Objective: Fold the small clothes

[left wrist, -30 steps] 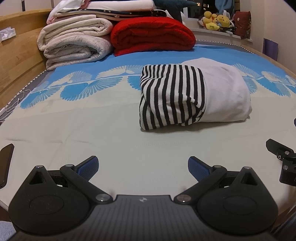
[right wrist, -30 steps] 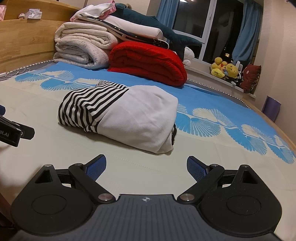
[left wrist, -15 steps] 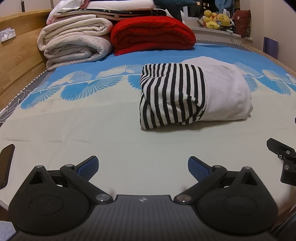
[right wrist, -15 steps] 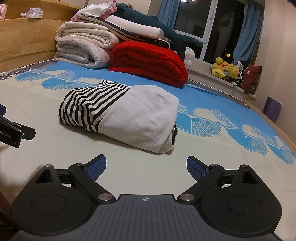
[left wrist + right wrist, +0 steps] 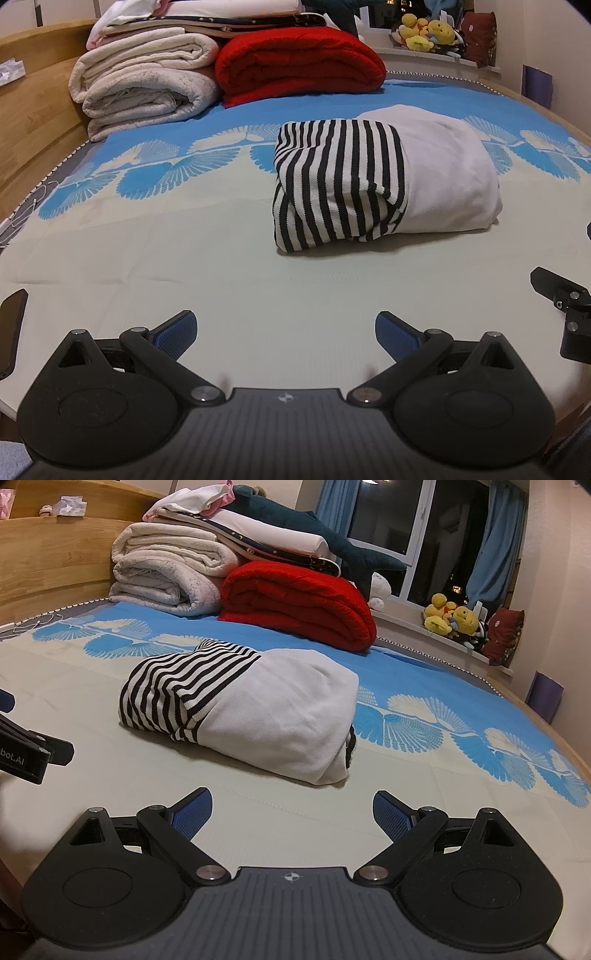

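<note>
A folded garment, black-and-white striped on its left part and plain white on its right, lies as a compact bundle on the bed sheet. The right wrist view shows the same garment from its white end. My left gripper stands open near the bed's front edge, well short of the bundle, with nothing between its blue pads. My right gripper is open too, empty, and a short way in front of the garment's white end. Part of the right gripper shows at the left view's right edge.
Rolled white blankets and a red quilt are stacked at the head of the bed against a wooden headboard. Plush toys sit on the window sill. A dark phone-like object lies at the left front edge.
Both views have shifted very slightly; the garment sits in the same place and both grippers stay open and empty.
</note>
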The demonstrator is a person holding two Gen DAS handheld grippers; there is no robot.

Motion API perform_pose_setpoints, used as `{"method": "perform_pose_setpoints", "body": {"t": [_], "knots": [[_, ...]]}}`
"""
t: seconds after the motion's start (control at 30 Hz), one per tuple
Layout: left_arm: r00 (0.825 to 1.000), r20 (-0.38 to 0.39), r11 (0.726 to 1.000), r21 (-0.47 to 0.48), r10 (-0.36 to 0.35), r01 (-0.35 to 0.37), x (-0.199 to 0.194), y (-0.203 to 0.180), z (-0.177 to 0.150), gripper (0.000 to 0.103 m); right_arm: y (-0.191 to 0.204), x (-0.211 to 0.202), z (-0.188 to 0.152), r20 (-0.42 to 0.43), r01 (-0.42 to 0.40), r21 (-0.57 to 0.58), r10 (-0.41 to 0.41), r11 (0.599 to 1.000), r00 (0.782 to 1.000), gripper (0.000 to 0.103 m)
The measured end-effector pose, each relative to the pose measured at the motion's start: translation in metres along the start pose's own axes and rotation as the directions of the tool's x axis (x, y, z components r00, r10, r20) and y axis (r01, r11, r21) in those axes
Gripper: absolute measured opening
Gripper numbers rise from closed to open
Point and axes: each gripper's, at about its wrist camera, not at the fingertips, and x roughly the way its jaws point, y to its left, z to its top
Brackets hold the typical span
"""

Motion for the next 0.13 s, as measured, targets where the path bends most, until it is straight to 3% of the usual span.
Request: {"method": "perform_pose_setpoints", "body": {"t": [0.13], "knots": [[1.000,-0.008,1.000,-0.006,-0.001,0.001,0.0013,0.0003,-0.0004,0.103,-0.0006,-0.0009,-0.0009,-0.001,-0.007,-0.005,0.007,1.000,1.000,0.094]]}}
